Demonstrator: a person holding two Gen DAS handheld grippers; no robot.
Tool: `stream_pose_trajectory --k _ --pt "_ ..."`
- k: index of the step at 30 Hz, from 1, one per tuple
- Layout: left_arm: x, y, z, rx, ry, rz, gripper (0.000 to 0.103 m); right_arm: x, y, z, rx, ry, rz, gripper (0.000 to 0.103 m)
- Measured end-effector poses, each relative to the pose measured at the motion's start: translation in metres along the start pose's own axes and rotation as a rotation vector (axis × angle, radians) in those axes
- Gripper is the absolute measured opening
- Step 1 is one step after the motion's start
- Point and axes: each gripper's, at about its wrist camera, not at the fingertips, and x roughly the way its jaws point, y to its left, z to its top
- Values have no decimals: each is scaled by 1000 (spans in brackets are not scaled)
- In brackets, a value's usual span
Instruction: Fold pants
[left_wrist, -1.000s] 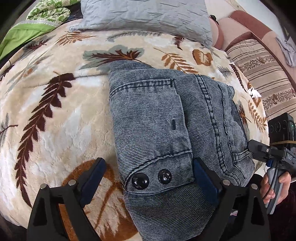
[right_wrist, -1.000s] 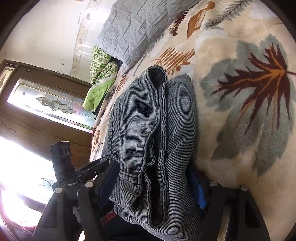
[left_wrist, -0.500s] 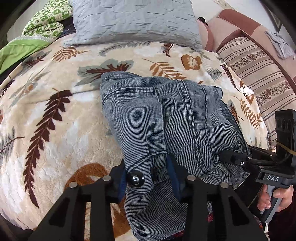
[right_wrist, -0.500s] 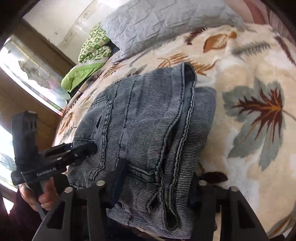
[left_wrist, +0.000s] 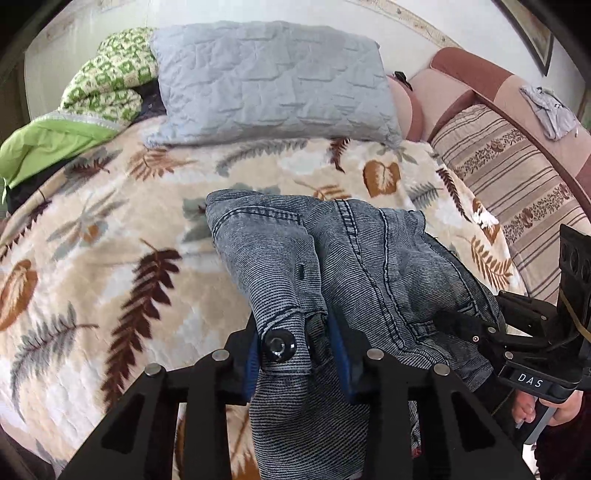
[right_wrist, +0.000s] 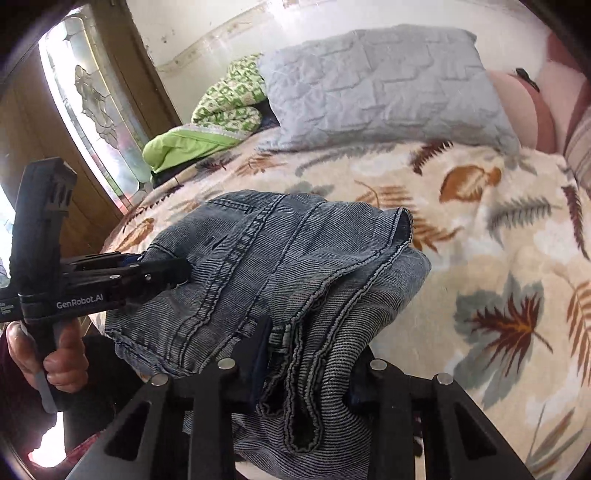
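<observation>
On the leaf-patterned cream fleece blanket (left_wrist: 110, 229), the folded blue-grey denim pants (left_wrist: 369, 266) lie near your edge of the bed. Your left gripper (left_wrist: 295, 343) is pinched tight on the waistband corner by the black button (left_wrist: 279, 346); your right gripper (right_wrist: 306, 354) is clamped on the bunched seams at the other corner. Holding both near corners lets you lift 1 edge evenly, probably to fold it toward the grey quilted pillow (left_wrist: 273, 85).
</observation>
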Motion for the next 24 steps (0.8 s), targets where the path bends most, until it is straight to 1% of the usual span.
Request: stream_pose_trajectory --k 8,13,19,24 --pt "-6 5 47 53 -75 64 36 4 8 43 -57 -66 -24 34" --pt "7 10 71 71 -103 111 36 19 1 70 -77 -100 -39 34" --pt "38 23 86 55 -85 141 36 47 -10 94 -75 -104 -49 34" --pt "76 35 81 21 -21 147 36 78 -22 97 -64 -70 -53 34"
